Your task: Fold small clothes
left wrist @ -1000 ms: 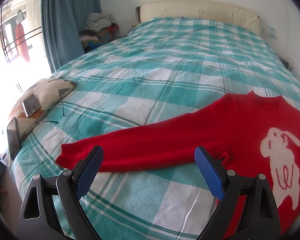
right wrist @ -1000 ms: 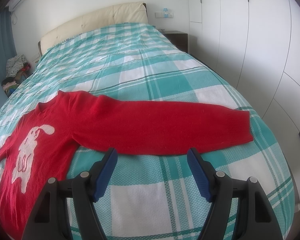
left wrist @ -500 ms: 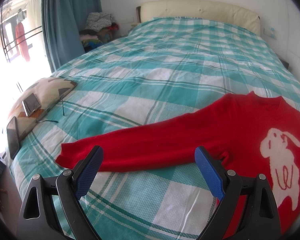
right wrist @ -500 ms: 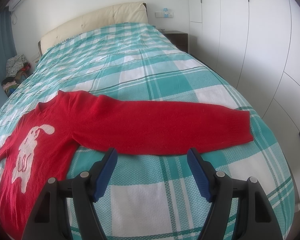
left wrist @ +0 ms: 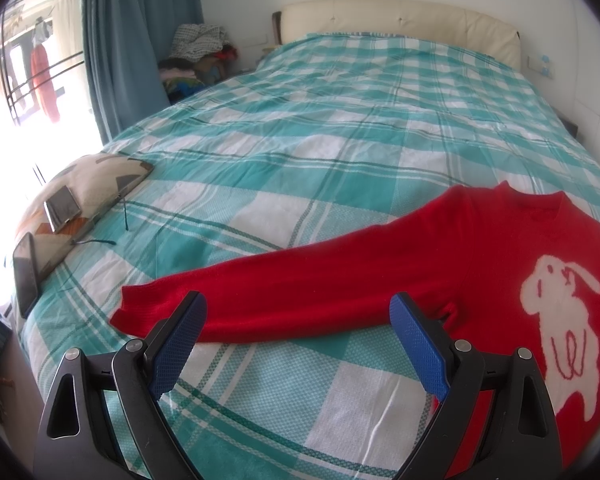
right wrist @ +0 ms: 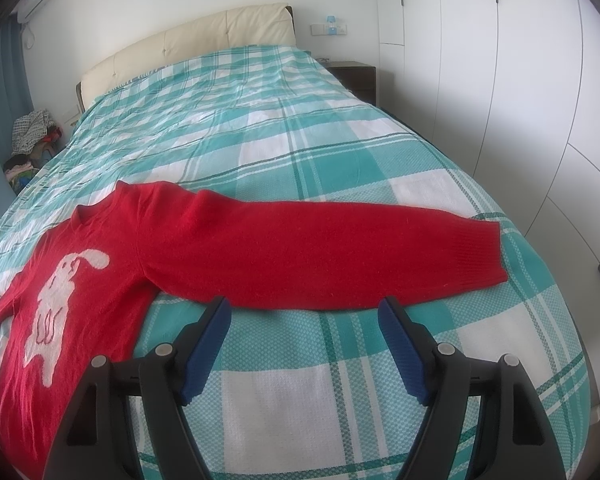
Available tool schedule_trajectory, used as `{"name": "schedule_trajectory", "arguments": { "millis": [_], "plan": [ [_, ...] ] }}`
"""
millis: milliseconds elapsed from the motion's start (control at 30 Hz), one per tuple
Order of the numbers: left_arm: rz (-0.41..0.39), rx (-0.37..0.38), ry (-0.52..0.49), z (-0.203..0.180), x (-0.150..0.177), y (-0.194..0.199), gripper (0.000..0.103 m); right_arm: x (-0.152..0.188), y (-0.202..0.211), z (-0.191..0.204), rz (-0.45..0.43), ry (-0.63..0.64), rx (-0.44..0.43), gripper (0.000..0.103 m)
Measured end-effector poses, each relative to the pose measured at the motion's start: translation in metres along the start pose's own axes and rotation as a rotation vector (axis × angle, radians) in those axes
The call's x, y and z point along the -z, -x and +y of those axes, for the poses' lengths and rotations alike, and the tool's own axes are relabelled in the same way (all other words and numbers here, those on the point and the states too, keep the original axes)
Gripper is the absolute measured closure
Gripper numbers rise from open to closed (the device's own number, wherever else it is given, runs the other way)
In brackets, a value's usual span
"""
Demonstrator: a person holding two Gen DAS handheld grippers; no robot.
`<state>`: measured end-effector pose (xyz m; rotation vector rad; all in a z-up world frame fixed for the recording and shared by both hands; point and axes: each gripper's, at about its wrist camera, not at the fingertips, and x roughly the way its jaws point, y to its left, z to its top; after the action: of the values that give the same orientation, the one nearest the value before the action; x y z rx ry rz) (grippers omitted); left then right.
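A red sweater point(left wrist: 440, 280) with a white rabbit is spread flat on a checked bed point(left wrist: 300, 140), sleeves stretched out across the middle of both frames. The knit is judged soft, light and limp; it is best taken at a cuff point(right wrist: 488, 252) or the hem. The left gripper point(left wrist: 298, 320) and the right gripper point(right wrist: 304, 320) are seen spread wide at the bottom of each frame, nothing held, poised just short of the sleeves.
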<state>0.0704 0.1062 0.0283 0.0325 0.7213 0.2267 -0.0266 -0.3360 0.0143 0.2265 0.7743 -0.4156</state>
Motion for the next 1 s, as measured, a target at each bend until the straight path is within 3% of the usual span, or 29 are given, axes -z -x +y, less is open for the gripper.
{"name": "schedule_trajectory", "arguments": {
  "millis": [1000],
  "plan": [
    [0.002, 0.001, 0.000, 0.0007, -0.0018, -0.0005, 0.009, 0.0020, -0.0005, -0.0002, 0.000, -0.006, 0.001, 0.027]
  ]
}}
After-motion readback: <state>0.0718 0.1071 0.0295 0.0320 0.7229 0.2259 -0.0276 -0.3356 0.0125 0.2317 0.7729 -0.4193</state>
